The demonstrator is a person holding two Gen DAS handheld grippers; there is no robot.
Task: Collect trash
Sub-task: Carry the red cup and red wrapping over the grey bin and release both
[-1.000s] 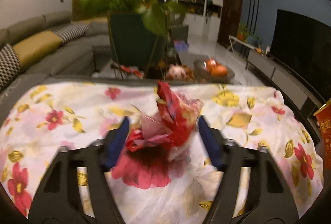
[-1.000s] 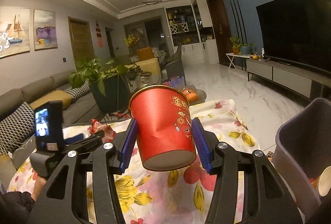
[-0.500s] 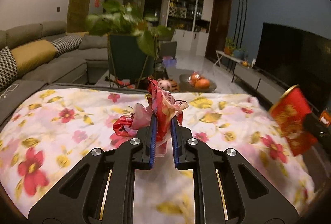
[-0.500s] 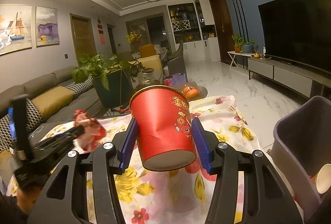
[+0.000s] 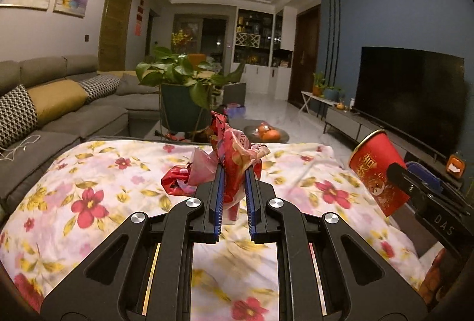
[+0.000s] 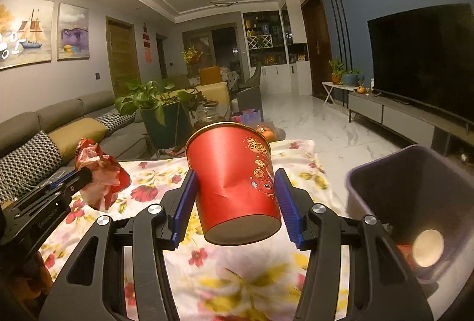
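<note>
My left gripper (image 5: 234,173) is shut on a crumpled red and pink wrapper (image 5: 234,143), held above the flowered tablecloth (image 5: 89,187). The right wrist view shows the same wrapper (image 6: 100,173) at the left, in the left gripper's tip (image 6: 84,174). My right gripper (image 6: 235,184) is shut on a dented red paper cup (image 6: 234,173), tilted with its mouth away from me. The cup (image 5: 376,170) also appears at the right of the left wrist view. A grey bin (image 6: 385,164) stands low on the right, just past the right gripper's finger.
Inside the bin lie a pale paper cup (image 6: 428,244) and some red scraps. A grey sofa (image 5: 74,113) runs along the left and a potted plant (image 5: 180,84) stands beyond the table. A TV (image 5: 408,96) and its low cabinet line the right wall across marble floor.
The left gripper closed on the wrapper and lifted it off the cloth. The right gripper kept its hold on the cup and shifted towards the bin, which now looks larger.
</note>
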